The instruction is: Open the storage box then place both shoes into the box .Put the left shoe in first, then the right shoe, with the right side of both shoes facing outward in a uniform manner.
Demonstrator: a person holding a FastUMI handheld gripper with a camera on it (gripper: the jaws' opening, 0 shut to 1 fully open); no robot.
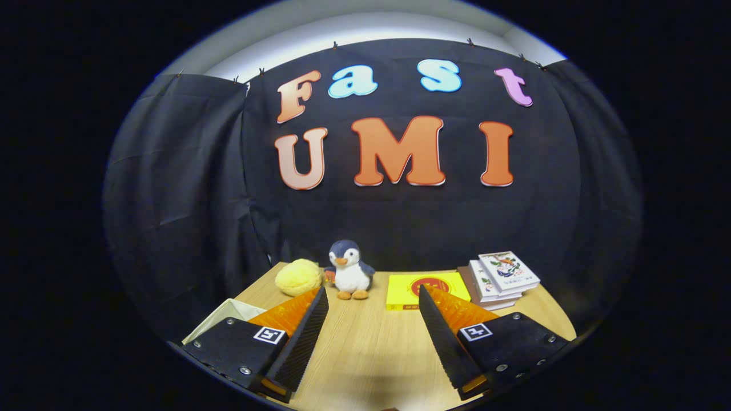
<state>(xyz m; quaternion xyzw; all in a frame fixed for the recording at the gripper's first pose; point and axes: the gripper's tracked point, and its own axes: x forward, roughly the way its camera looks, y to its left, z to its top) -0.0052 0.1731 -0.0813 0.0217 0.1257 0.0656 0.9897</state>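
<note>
While nothing is gripped, the fingers (373, 337) are held wide apart above a wooden desk (371, 354). A pale box corner (228, 317), possibly the storage box, is seen at nine o'clock; a plush penguin (350, 269) is set at twelve.

No legible txt — yellow box (427, 290) emblem, book (508, 271) covers, jaws' square tags all too small/blurred.

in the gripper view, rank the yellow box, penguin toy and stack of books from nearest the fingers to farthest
The gripper is open, nothing between its fingers.
1. Yellow box: flat on the table, just ahead of the right finger.
2. Penguin toy: beyond the left finger, near the wall.
3. Stack of books: off to the right. Too close to call against the penguin.
</note>
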